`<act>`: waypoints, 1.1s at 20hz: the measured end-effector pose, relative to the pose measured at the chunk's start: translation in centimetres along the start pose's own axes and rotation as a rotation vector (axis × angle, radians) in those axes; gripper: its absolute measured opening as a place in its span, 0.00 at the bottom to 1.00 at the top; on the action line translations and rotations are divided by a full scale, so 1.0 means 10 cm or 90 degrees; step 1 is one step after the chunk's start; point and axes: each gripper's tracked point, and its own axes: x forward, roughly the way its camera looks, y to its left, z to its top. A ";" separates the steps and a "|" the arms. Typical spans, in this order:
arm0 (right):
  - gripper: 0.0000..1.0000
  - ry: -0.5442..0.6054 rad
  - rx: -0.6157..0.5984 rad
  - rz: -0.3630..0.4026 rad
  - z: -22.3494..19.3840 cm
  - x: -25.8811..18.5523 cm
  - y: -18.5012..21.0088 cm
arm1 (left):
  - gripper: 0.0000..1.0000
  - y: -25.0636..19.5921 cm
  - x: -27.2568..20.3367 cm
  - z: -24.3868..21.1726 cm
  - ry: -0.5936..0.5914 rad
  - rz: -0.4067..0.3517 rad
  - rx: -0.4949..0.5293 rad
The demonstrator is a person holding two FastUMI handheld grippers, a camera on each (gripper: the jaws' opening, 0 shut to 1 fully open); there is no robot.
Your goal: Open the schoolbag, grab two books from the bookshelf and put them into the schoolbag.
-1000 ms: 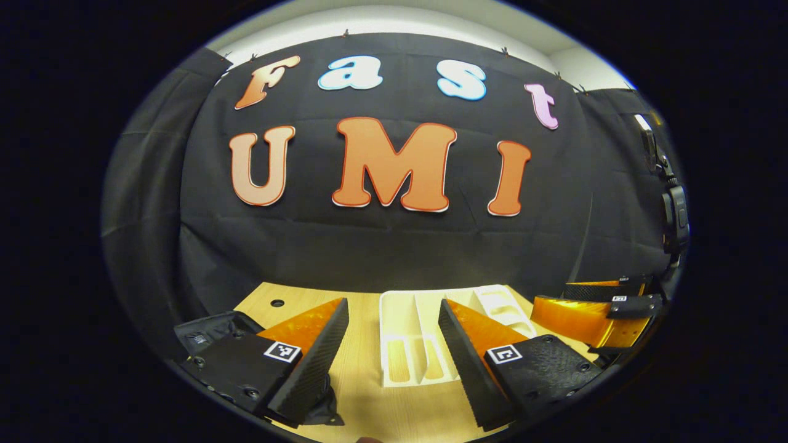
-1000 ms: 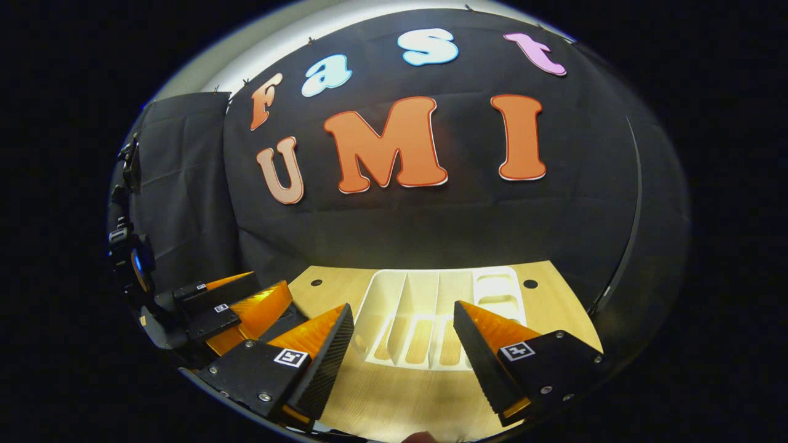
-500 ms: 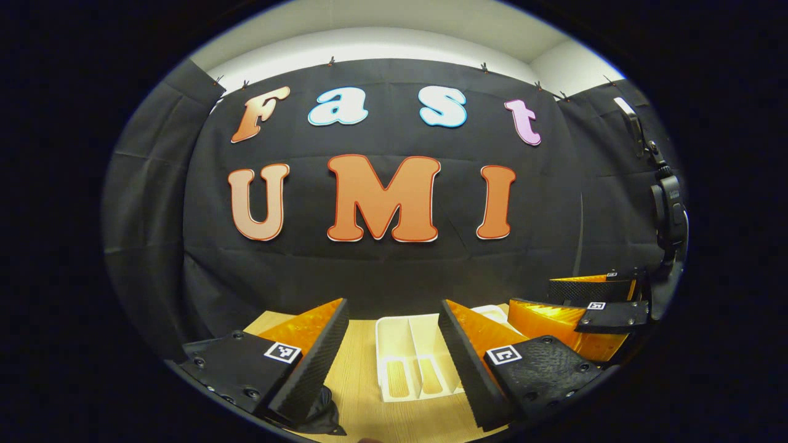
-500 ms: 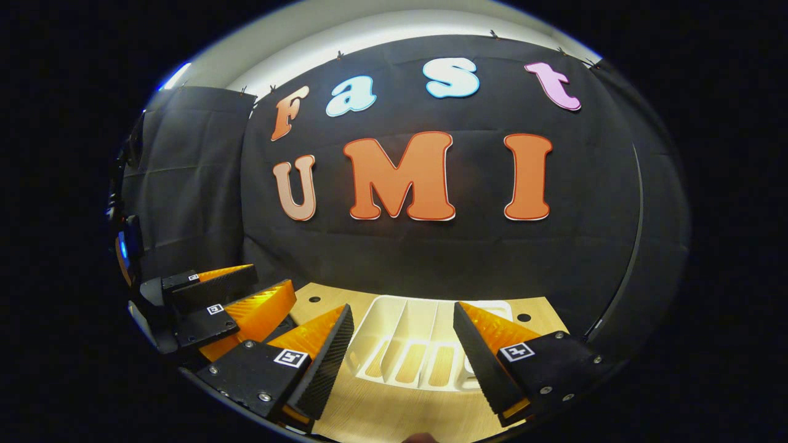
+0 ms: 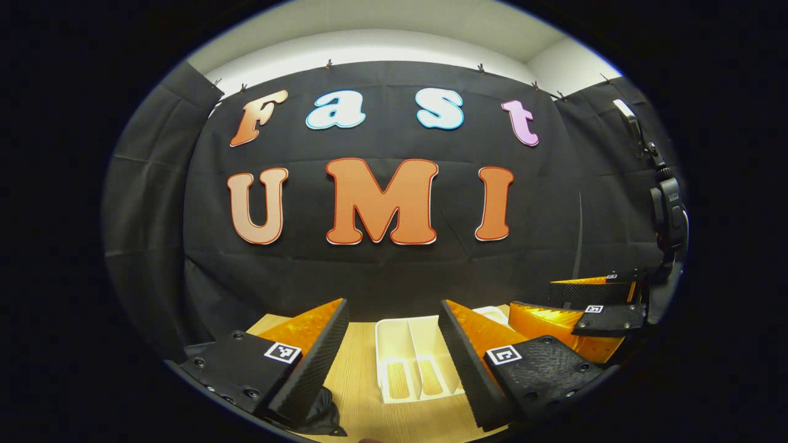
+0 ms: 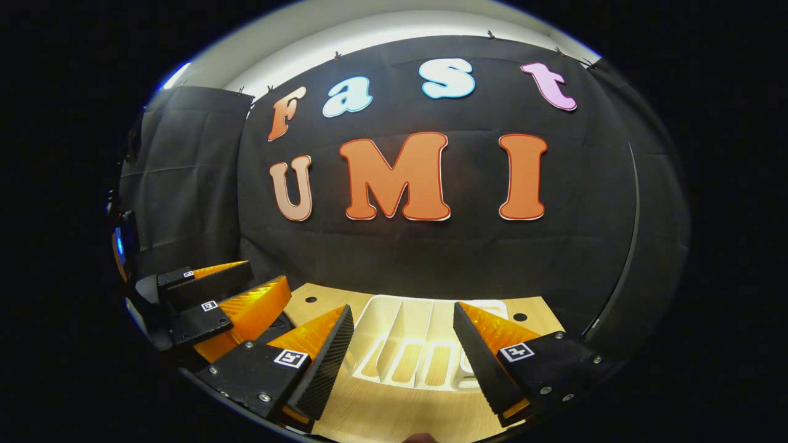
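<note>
A white bookshelf rack (image 5: 394, 344) lies flat on the wooden table (image 5: 357, 375), and the slots I can see hold nothing. My left gripper (image 5: 393, 306) hovers open above its near end. A bit of black fabric (image 5: 323, 415), perhaps the schoolbag, pokes out under the left finger. In the right gripper view the same rack (image 6: 425, 320) sits just ahead of my right gripper (image 6: 403, 309), which is also open and holds nothing. The right gripper (image 5: 575, 301) hangs open at the left gripper view's right edge. The left gripper (image 6: 225, 292) shows at the right gripper view's left edge.
The black cloth wall rises right behind the table's far edge. A black device on a stand (image 5: 670, 212) hangs at the right side of the booth, and a similar device (image 6: 126, 246) hangs at the left. Small round holes (image 6: 520, 317) mark the tabletop's far corners.
Both grippers have tipped upward since a second ago, so the table and rack sit lower in both views. Over the last half second they have hardly moved. Both stay open.
</note>
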 end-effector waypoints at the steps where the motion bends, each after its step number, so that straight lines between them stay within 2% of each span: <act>1: 0.97 0.001 0.000 0.001 -0.02 0.01 0.01 | 0.94 0.02 -0.02 -0.01 0.001 0.003 0.000; 13: 0.97 -0.011 -0.018 -0.004 -0.07 0.09 0.02 | 0.94 0.21 -0.01 0.05 -0.022 0.034 -0.008; 22: 0.97 -0.046 -0.002 -0.061 0.08 0.21 0.09 | 0.94 0.52 0.19 0.22 -0.049 0.000 0.015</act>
